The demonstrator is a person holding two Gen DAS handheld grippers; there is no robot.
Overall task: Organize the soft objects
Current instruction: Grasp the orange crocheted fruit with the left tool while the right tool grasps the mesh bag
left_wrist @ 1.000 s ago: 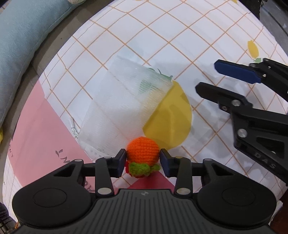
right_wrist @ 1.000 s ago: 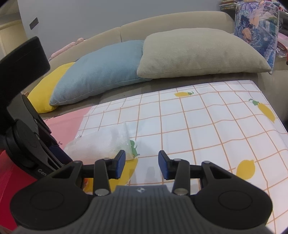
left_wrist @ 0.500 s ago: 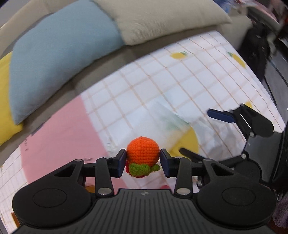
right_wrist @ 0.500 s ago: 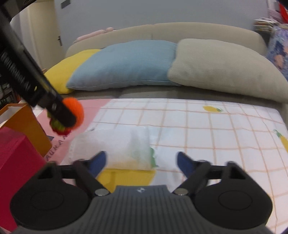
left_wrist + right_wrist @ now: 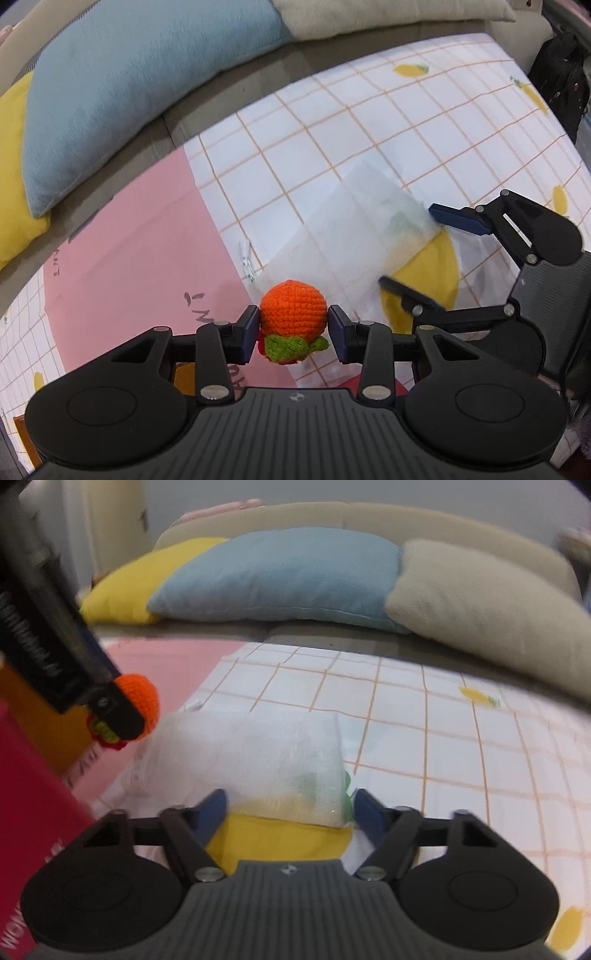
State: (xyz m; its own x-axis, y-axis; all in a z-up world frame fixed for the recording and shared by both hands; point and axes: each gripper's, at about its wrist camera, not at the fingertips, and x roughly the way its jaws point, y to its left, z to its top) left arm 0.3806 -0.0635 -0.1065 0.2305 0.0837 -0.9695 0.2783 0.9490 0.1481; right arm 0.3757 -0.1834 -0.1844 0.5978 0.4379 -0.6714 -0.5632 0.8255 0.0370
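Our left gripper (image 5: 293,329) pinches the crocheted orange (image 5: 293,312) aloft, ready for bagging. Our right gripper (image 5: 289,809) spreads wide around the mesh bag (image 5: 255,760), probably to grasp its edge.

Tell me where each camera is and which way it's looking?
Left wrist: rides on the left gripper, looking down along its fingers at the orange knitted ball it holds, with the right gripper over the mesh bag.
Right wrist: rides on the right gripper, looking low across the tablecloth toward the sofa pillows; its open fingers frame the bag.
Both show the ball, bag, tablecloth and pillows.
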